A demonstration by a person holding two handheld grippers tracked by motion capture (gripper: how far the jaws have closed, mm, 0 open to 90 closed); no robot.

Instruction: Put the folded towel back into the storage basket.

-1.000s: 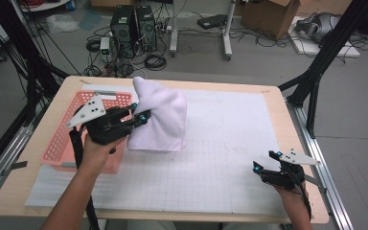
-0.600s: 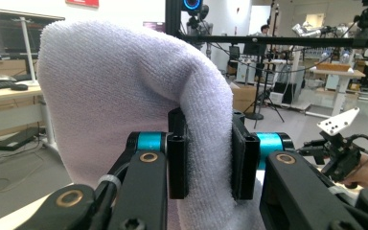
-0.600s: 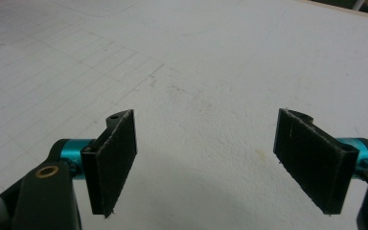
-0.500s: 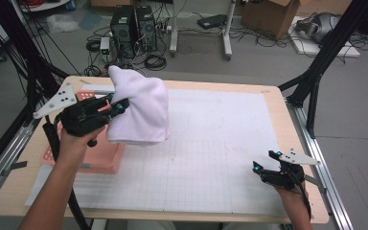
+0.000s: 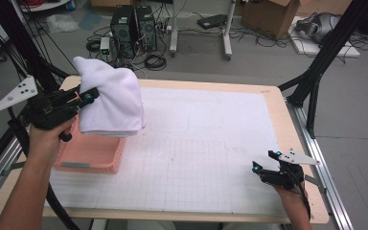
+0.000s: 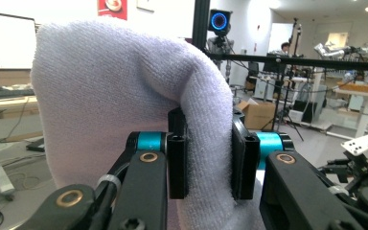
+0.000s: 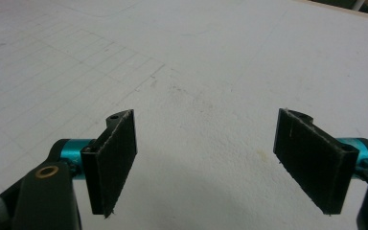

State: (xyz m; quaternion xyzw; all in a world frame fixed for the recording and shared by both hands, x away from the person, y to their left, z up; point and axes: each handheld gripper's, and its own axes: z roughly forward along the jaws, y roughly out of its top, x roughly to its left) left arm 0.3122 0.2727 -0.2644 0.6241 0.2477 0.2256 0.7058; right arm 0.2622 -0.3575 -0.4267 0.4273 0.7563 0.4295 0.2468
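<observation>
the left tongs [image 5: 87, 96] are gripping a white towel [image 5: 109, 98], holding it up in the air above the pink basket [image 5: 92, 154] at the left side of the worktop [image 5: 211, 143]. in the left gripper view the two black jaws are pinching a fold of the towel [image 6: 124, 96] between them, the terry cloth bulging up over the pads [image 6: 178, 165] and draping down on both sides. from the high view the towel is hanging in a folded bundle, its lower edge just over the far rim of the basket, and whether it is touching the rim cannot be told. the person's left forearm is reaching in from the lower left corner, the hand wrapping around the gripper body.

the right tongs [image 5: 267, 162] are resting low near the front right corner of the worktop, well apart from the towel and basket. in the right gripper view the tongs [image 7: 220, 163] are standing wide apart with nothing between them, the white gridded sheet [image 7: 182, 57] lying beneath them.
</observation>
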